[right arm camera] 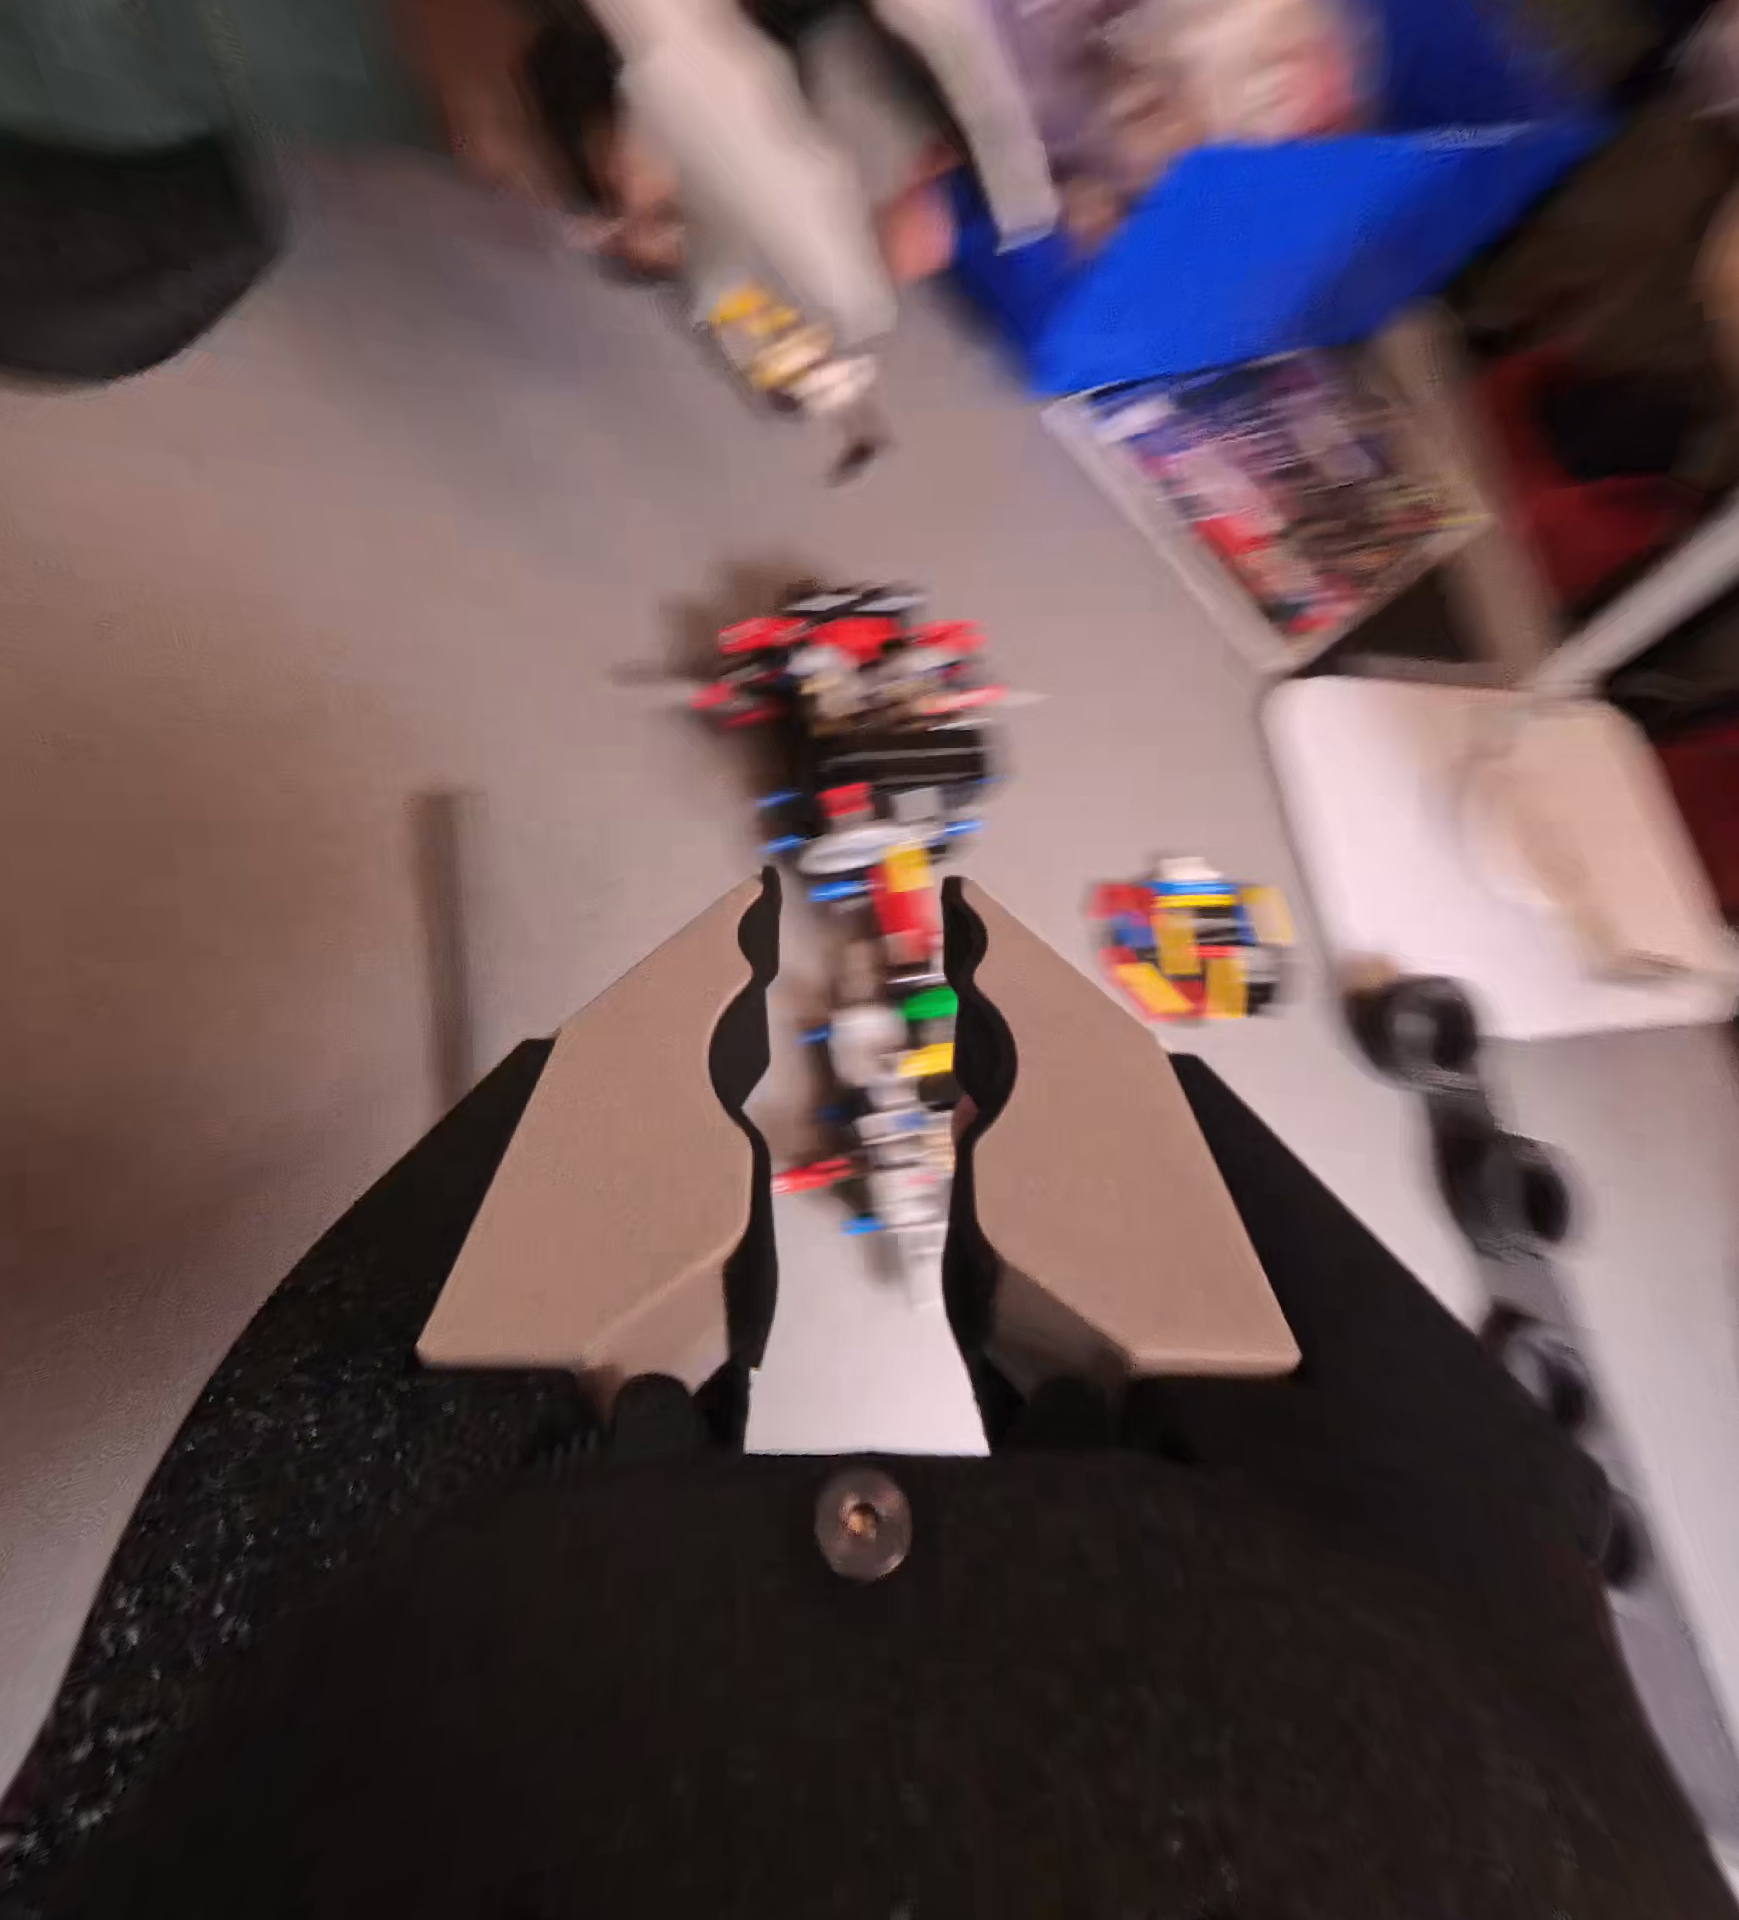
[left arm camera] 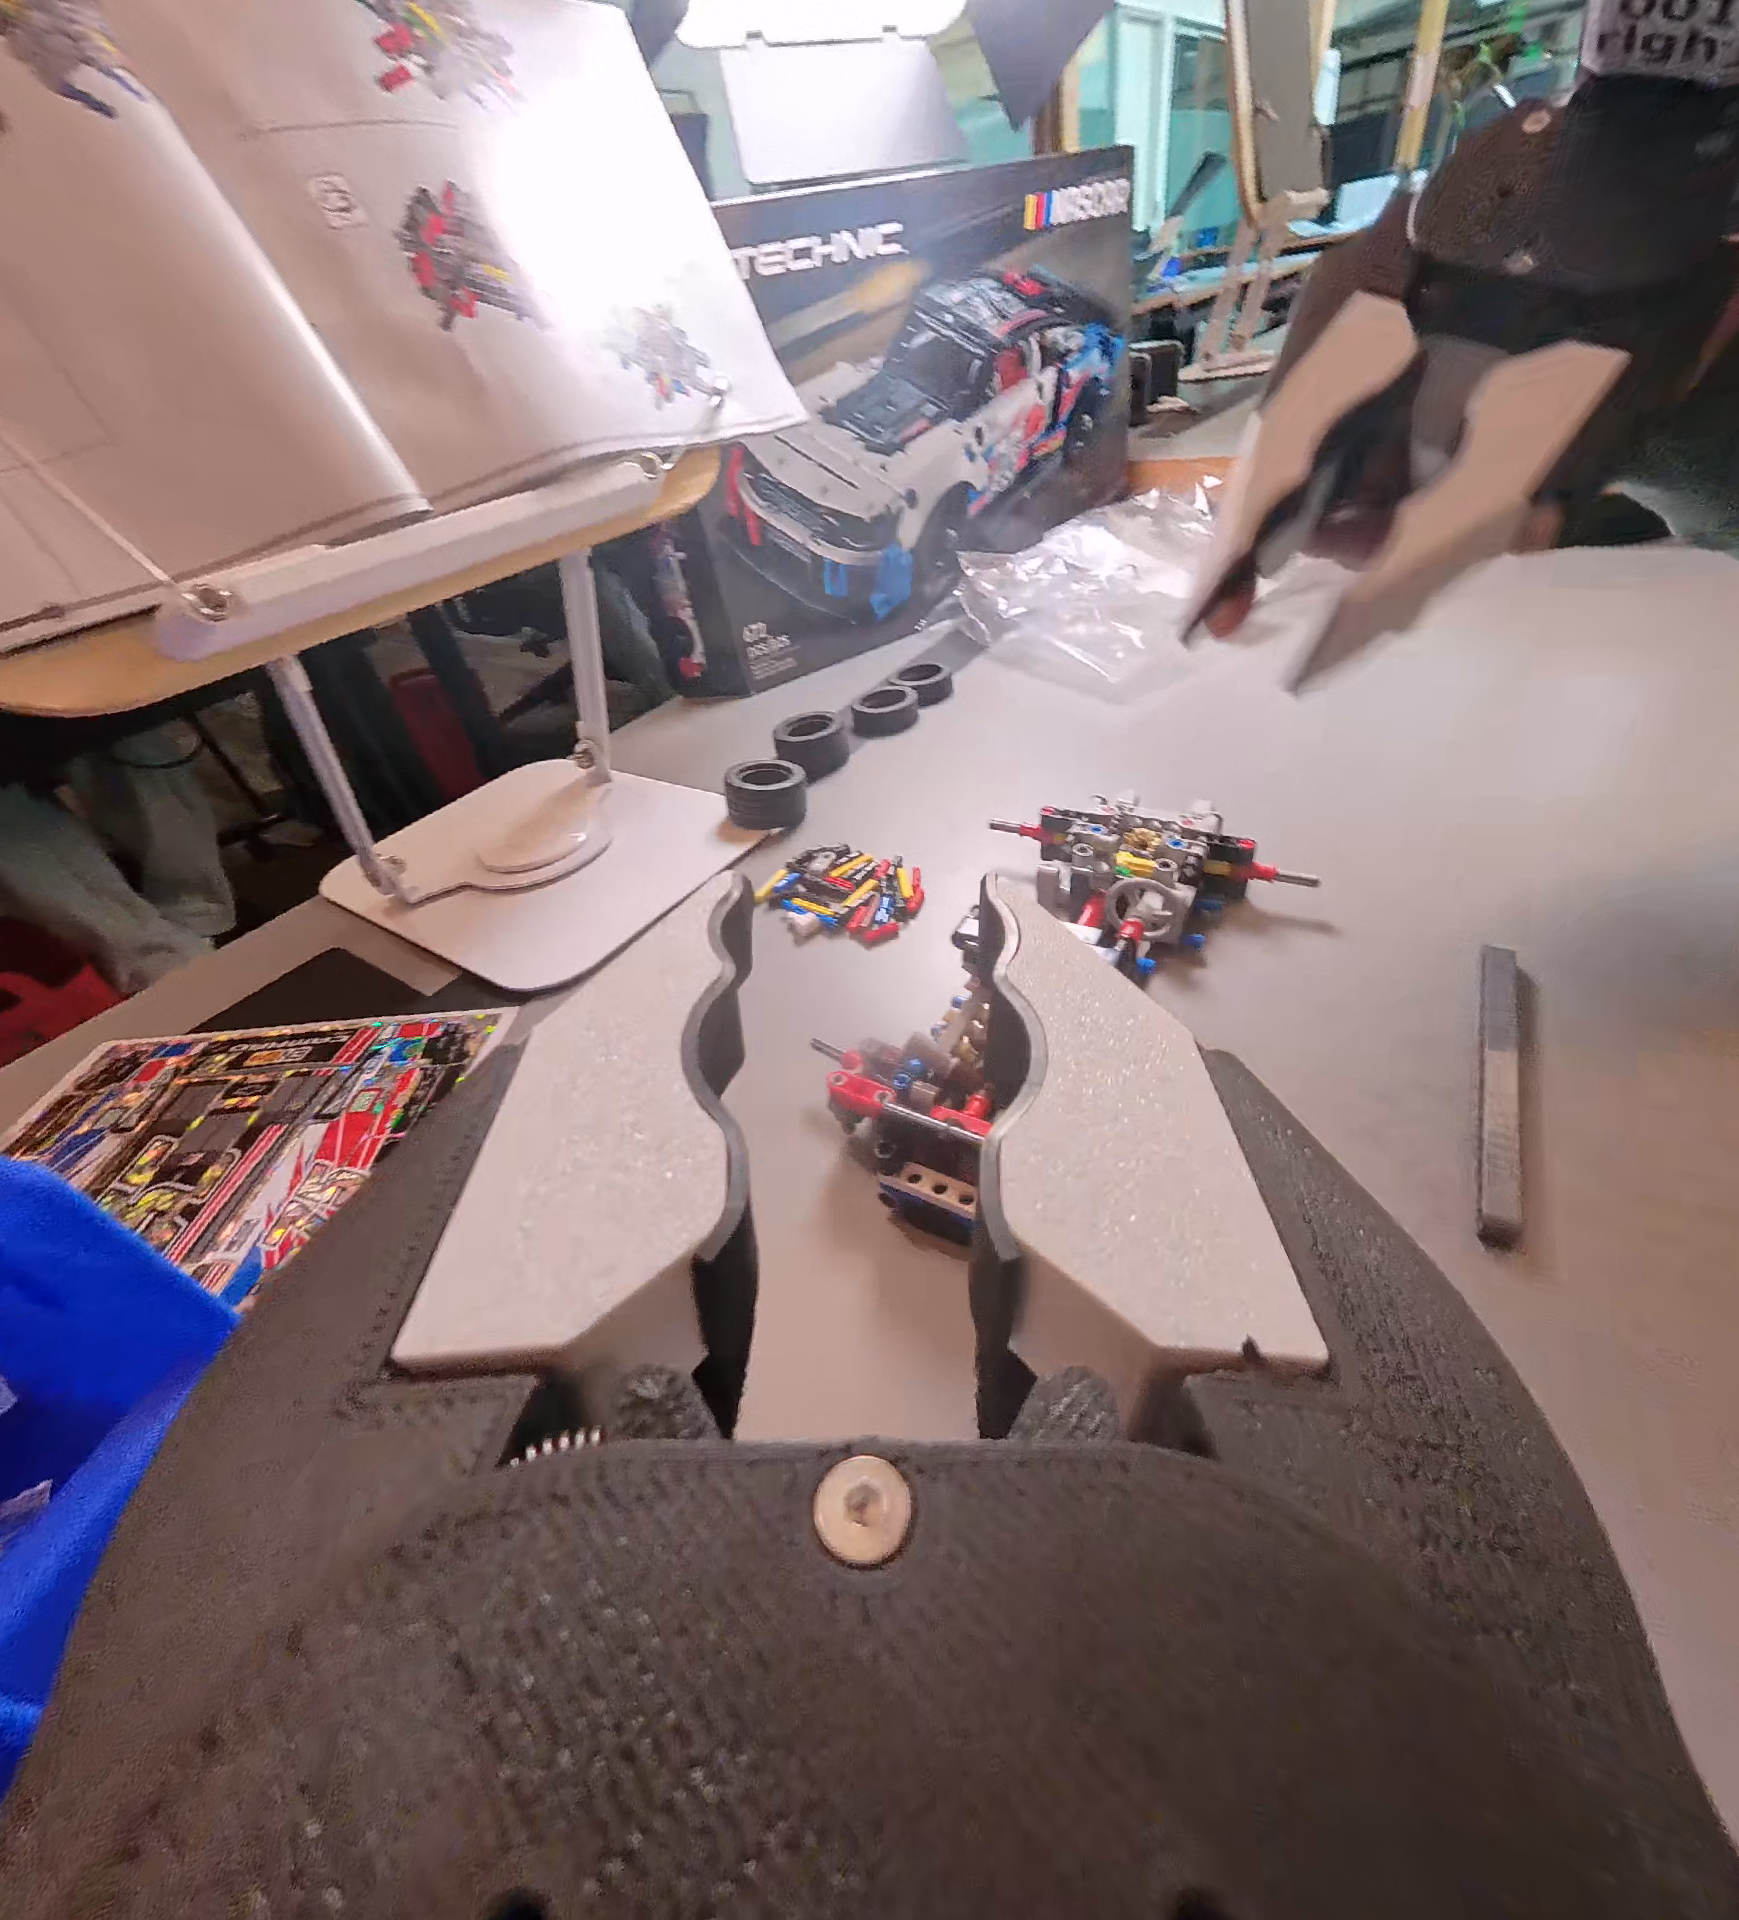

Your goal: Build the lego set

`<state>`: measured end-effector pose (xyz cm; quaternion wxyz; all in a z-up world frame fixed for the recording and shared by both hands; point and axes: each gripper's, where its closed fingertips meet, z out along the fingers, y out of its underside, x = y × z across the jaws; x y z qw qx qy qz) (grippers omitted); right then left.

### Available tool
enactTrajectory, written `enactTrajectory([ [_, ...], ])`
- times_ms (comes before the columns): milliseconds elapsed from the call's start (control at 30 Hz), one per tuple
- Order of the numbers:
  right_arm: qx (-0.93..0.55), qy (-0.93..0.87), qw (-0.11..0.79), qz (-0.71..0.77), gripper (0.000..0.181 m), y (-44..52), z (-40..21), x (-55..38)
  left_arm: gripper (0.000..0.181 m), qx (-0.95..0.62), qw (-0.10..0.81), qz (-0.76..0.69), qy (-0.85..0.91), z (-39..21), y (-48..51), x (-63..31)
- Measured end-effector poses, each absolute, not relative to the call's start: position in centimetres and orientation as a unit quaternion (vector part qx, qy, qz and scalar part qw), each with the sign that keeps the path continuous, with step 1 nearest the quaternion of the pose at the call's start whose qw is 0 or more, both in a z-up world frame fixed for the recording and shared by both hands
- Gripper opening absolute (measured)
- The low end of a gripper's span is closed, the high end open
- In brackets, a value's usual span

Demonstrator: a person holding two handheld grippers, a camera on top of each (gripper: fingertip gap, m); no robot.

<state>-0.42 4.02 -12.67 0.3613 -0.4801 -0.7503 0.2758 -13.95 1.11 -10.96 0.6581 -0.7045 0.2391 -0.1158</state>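
- Left hand-held gripper (left arm camera: 860, 914) hangs low over the desk (left arm camera: 1623, 831) with its jaws apart and nothing between them; a blue bin (left arm camera: 34, 1403) sits close at its left and a printed sticker sheet (left arm camera: 252, 1101) lies flat just beyond that, by the desk's left edge.
- Directly ahead, partly hidden behind one finger, lies the long chassis assembly (left arm camera: 912, 1101), resting on the desk. Its long axis runs away from the left gripper, roughly in line with the fingers.
- A thin grey bar (left arm camera: 1499, 1091) lies apart to the right, also pointing away.
- Farther on sit a small heap of loose pins (left arm camera: 844, 894) and a second, wider axle sub-assembly (left arm camera: 1145, 857), near each other but not touching.
- Right hand-held gripper (right arm camera: 860, 894) is raised above the desk, jaws apart and empty; its view is badly blurred, but the chassis assembly (right arm camera: 865, 748) shows lengthwise beyond its fingertips, with the loose pins (right arm camera: 1192, 951) off to one side.
- Judging by this, the left gripper is nearer and lower; a grasp across the chassis's narrow width looks the likely next move.
- Beyond stand four tyres (left arm camera: 839, 738) in a row, the book stand base (left arm camera: 522, 862) holding the open instruction booklet (left arm camera: 325, 260), clear bags (left arm camera: 1083, 582), and the set's box (left arm camera: 927, 416) at the far edge.
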Motion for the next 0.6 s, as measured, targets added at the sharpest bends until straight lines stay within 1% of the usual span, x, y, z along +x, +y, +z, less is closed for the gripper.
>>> enactTrajectory([
  [33, -0.496, -0.715, 0.412, 0.270, 0.027, 7.1, -10.6, -1.3, 0.042, -0.704, 0.664, -0.112, 0.226, -10.8, 1.3, -14.4],
  [133, -0.563, -0.583, 0.534, 0.240, 0.025, 17.7, -5.6, -2.6, 0.041, -0.703, 0.680, -0.086, 0.193, -10.2, 1.9, -15.8],
  [200, -0.612, -0.500, 0.569, 0.228, 0.025, 24.2, -4.2, -2.2, 0.038, -0.702, 0.688, -0.065, 0.170, -9.6, 2.5, -16.9],
  [300, -0.677, -0.404, 0.571, 0.231, 0.027, 31.3, -4.4, -1.5, 0.034, -0.704, 0.696, -0.043, 0.132, -8.1, 4.2, -18.6],
  [367, -0.707, -0.350, 0.561, 0.249, 0.033, 34.1, -5.0, -1.4, 0.033, -0.706, 0.699, -0.030, 0.107, -6.7, 6.2, -19.7],
  [467, -0.723, -0.286, 0.552, 0.300, 0.034, 35.4, -5.4, -2.0, 0.032, -0.710, 0.700, -0.014, 0.078, -4.5, 10.5, -20.7],
  [600, -0.714, -0.263, 0.543, 0.354, 0.028, 35.2, -5.3, -3.9, 0.035, -0.719, 0.695, 0.001, 0.032, -2.0, 17.3, -22.9],
])
